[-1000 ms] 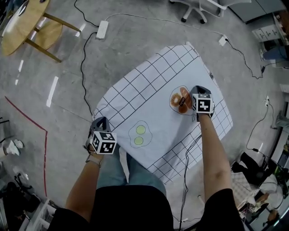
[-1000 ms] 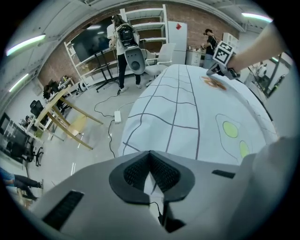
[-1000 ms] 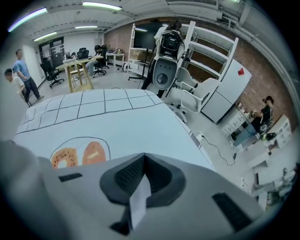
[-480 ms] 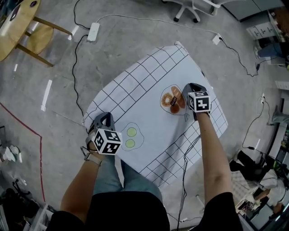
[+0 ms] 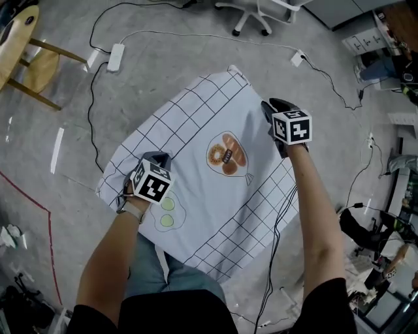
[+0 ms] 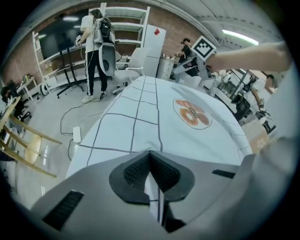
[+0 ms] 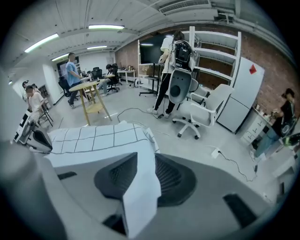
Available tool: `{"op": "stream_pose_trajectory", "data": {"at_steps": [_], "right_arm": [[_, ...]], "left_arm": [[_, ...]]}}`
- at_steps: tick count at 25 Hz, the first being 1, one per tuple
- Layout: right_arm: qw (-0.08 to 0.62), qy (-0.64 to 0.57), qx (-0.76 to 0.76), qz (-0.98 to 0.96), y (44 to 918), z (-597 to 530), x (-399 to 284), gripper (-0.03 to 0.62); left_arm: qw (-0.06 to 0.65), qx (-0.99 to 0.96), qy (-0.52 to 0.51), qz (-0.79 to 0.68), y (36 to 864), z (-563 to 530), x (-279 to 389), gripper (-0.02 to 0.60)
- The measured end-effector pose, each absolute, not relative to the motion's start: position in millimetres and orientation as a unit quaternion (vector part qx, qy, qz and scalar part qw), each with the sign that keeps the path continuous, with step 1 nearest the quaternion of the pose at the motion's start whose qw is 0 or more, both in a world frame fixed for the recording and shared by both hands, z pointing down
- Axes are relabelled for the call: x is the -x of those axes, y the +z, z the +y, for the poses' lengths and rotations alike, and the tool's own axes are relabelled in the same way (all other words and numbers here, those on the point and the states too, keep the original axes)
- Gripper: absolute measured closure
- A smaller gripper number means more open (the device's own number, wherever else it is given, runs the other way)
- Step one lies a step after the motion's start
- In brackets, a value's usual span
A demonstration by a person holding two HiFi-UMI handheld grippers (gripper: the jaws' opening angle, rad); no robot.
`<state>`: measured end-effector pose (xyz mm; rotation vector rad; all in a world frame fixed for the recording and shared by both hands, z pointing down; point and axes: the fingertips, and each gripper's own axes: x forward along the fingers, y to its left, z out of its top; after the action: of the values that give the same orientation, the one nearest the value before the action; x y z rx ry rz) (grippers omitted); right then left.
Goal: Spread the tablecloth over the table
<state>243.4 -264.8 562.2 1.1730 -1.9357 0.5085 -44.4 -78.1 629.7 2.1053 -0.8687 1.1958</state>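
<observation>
- The left hand-held gripper (image 5: 160,158) (image 6: 150,155) is clenched, its jaws pressed together on a thin fold of the white tablecloth with a black grid border (image 5: 196,127) (image 6: 140,117).
- It holds the cloth at about 8 o'clock on the cloth in the head view, just beside a printed pair of green circles (image 5: 167,212).
- The right hand-held gripper (image 5: 269,108) (image 7: 143,169) has just been opening. Its jaws stand apart with a loose flap of the same tablecloth (image 7: 93,138) between them, and the right-hand pad is clear of the fabric.
- It sits at the cloth's 2 o'clock edge, well apart from the left one.
- The tablecloth lies spread over the tabletop, which it hides entirely. Its edges hang down all round, and one corner points to 12 o'clock.
- A brown bread print (image 5: 226,154) (image 6: 192,114) sits near the cloth's middle, between the two hand-held grippers.
- On the grey concrete floor (image 5: 163,39) a white power strip (image 5: 115,57) lies at 11 o'clock from the cloth, with black cable (image 5: 91,124) trailing from it.
- A wooden stool (image 5: 29,55) stands at 10 o'clock, near the frame's corner.
- The base of a white office chair (image 5: 251,14) shows at 12 o'clock.
- In the left gripper view a person in dark trousers (image 6: 93,51) stands by white shelving, at 11 o'clock.
</observation>
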Motion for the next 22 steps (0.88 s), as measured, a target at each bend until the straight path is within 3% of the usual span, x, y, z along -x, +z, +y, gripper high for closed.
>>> {"op": "stream_pose_trajectory", "data": {"at_steps": [8,16,22], "right_arm": [[0.44,0.219,-0.402,-0.772,582,-310,-240,0.431],[0.457,0.231,-0.413,-0.753,603,-370,-239,0.431],[0.517,0.243,-0.356,-0.739,655,-382,-228,0.431]], "left_arm": [[0.333,-0.758,0.473,-0.3,630,-78,46,0.575],[0.359,-0.765,0.487,-0.221,631,-77,45,0.575],[0.373,-0.769,0.488,-0.18,630,-77,44,0.575]]}}
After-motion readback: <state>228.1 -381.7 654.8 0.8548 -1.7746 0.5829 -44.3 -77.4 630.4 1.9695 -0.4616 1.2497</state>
